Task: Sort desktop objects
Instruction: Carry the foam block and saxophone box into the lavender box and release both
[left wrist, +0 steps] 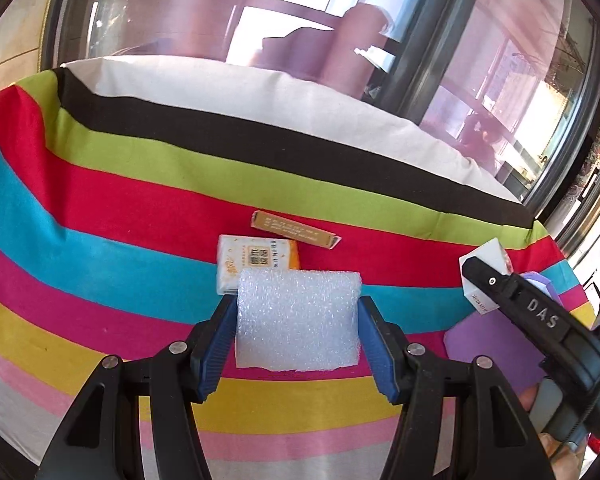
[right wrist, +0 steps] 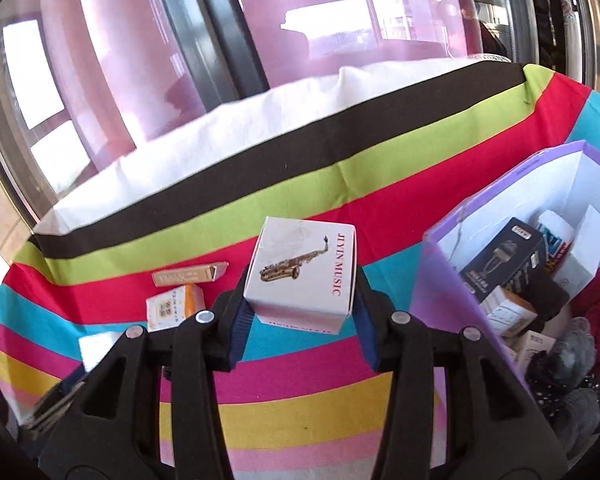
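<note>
My left gripper is shut on a white foam block, held just above the striped cloth. Behind the block lie a white and orange packet and a slim gold box. My right gripper is shut on a white box with a saxophone picture, lifted off the cloth. In the left wrist view the right gripper shows at the right edge with that box. The gold box and the orange packet lie to the left in the right wrist view.
A purple-rimmed open box at the right holds several small boxes and some dark and red fabric. Its purple side shows in the left wrist view. A window runs along the far edge of the table. The foam block peeks in at the left.
</note>
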The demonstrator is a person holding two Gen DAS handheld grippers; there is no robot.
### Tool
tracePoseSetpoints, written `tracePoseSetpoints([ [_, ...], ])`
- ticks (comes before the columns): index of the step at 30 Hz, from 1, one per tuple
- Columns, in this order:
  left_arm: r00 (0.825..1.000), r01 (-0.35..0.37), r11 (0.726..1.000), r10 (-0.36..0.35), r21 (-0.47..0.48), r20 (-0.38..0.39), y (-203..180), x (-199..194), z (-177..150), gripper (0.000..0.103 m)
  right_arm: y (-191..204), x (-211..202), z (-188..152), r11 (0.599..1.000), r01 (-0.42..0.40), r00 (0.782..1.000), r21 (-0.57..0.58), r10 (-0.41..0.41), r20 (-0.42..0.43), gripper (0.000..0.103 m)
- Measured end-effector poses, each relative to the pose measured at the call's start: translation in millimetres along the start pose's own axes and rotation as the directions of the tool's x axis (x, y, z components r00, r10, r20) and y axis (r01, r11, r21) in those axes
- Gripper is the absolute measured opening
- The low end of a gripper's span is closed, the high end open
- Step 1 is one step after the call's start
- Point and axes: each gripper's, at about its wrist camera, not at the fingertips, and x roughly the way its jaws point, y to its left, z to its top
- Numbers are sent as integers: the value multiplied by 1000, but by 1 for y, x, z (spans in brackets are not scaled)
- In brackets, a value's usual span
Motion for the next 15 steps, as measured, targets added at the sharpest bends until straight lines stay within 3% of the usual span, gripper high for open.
tracePoseSetpoints([
  [1, 1000, 13, 1000, -13, 11, 3, -8, -1, 1, 60, -2, 13, -1, 1000, -10, 1000, 20, 9, 8, 48],
  [6, 997, 74, 994, -77, 75, 29, -48, -14, 9, 60, -13, -5, 11, 993, -51, 998, 105, 46, 48, 48],
  [8, 994, 98, 990, -102, 101, 38, -65, -20, 11, 60, -45, -15, 13, 987, -69, 996, 143, 61, 63, 48],
  [15, 981, 174, 968, -186, 178, 55, -112, -36, 15, 60, -84, -37, 21, 960, -85, 991, 268, 55, 118, 48],
])
